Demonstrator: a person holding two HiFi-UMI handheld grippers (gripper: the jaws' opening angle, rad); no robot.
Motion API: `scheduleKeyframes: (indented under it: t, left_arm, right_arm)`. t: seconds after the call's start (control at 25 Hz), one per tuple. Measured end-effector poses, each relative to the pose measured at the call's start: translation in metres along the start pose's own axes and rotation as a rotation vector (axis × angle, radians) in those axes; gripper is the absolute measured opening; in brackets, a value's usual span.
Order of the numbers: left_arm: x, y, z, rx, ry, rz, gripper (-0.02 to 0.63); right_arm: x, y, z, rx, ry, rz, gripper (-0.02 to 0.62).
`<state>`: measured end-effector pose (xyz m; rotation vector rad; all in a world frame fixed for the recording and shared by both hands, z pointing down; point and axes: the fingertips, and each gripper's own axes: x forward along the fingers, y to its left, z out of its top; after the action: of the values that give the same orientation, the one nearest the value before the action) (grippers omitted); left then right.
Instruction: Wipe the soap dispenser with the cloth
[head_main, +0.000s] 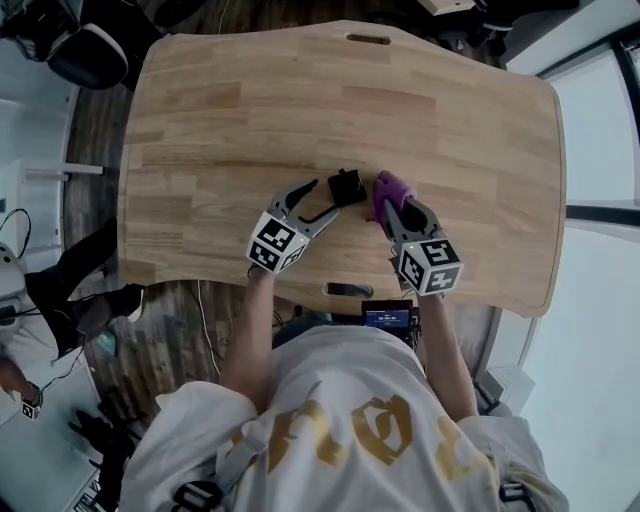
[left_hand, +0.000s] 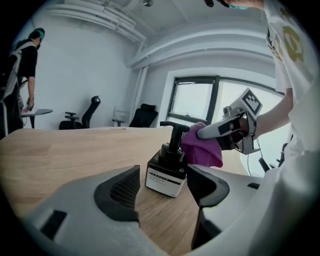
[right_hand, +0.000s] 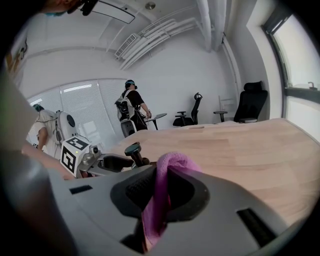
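- One soap dispenser (head_main: 347, 187), black with a pump top and a white label, stands upright on the wooden table (head_main: 250, 110), on the half nearer the person.
- One purple cloth (head_main: 388, 190) is bunched up just right of the dispenser. In the left gripper view it touches the pump neck.
- There are two grippers, one on each side of the dispenser, and each carries one marker cube.
- The left gripper (head_main: 322, 198) comes at the dispenser from the lower left in the head view and tilts down toward the table.
- Its fingers (left_hand: 120, 192) stand well apart, and the dispenser's body sits just past them in the gap. Neither pad presses on the dispenser, so this gripper holds nothing.
- The right gripper (head_main: 397, 207) reaches the dispenser from the lower right and also tilts down.
- Its two pads are clamped on a fold of the cloth, which loops up and over between them in the right gripper view.
- Both forearms stretch from the person's body toward the dispenser, so the two grippers draw close together around it.
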<state>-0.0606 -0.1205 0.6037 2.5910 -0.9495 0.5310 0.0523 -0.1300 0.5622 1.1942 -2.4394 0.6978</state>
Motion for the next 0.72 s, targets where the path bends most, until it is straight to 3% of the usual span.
scheduleKeyframes:
  t: [0.4,0.72]
  left_arm:
    - [0.021,-0.009,-0.010,0.083,0.071,-0.102,0.330]
    - [0.040,-0.007,-0.015,0.121,0.108,-0.136,0.333]
  right_arm:
    - [0.010,-0.009,0.000,0.010,0.028,0.001,0.051]
    - [0.018,-0.019,0.000,0.021,0.044,-0.002,0.051]
